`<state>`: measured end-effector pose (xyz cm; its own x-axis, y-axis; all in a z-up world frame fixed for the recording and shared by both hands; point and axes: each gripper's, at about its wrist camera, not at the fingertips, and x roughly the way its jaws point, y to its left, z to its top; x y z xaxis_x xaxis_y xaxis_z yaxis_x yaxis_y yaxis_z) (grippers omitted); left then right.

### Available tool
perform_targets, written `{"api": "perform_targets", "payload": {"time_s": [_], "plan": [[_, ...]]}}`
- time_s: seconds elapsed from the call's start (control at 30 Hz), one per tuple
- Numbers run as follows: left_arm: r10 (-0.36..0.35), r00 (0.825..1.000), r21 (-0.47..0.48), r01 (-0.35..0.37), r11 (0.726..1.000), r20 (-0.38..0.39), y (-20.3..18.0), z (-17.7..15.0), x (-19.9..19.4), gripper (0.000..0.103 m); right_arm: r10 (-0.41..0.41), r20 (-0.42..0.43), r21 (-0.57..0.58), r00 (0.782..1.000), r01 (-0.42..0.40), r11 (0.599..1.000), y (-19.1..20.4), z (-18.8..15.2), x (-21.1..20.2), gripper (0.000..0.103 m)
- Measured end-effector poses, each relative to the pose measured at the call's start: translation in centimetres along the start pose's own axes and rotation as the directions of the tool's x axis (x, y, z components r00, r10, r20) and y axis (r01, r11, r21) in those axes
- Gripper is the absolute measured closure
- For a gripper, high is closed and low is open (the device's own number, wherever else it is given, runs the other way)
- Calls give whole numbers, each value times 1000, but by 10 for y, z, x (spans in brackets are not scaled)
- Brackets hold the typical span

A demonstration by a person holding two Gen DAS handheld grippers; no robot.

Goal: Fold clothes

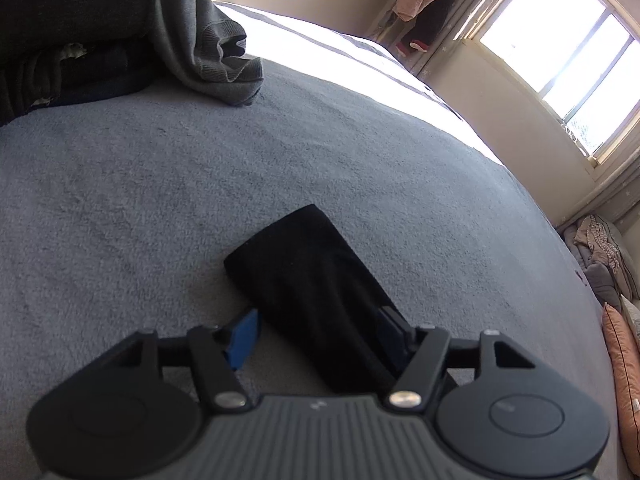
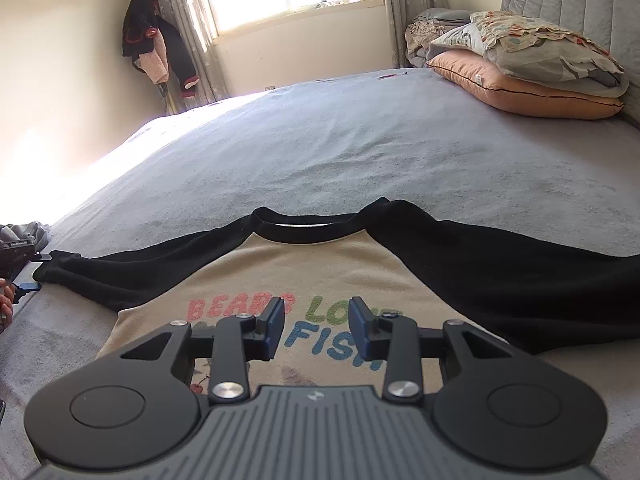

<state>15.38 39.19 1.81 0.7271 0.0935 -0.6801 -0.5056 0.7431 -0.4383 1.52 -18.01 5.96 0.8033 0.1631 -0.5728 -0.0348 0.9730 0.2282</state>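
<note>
A shirt lies spread flat on a bed, with a gripper at its chest and another at one sleeve end.

The bed, covered in grey-blue cloth, carries the cream shirt face up near its near edge, collar toward the far edge, black sleeves stretched sideways toward the left and right edges. The right gripper hovers over the printed chest, jaws released and holding nothing. The left sleeve runs lengthwise straight away from the left gripper, whose jaws stand apart on either side of the cloth, not visibly pinching it. The left hand is nearer that sleeve, so folding it inward likely falls to it.
</note>
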Motion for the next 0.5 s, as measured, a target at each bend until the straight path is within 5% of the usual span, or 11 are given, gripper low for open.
{"api": "perform_targets", "payload": {"time_s": [0.27, 0.5], "plan": [[-85, 996, -132, 87, 987, 23, 48, 5, -43, 95, 25, -8, 13, 1000, -25, 1000, 2, 0, 0, 65], [-79, 997, -110, 80, 991, 8, 50, -4, -38, 94, 64, -57, -70, 996, -68, 995, 24, 1, 13, 63]]}}
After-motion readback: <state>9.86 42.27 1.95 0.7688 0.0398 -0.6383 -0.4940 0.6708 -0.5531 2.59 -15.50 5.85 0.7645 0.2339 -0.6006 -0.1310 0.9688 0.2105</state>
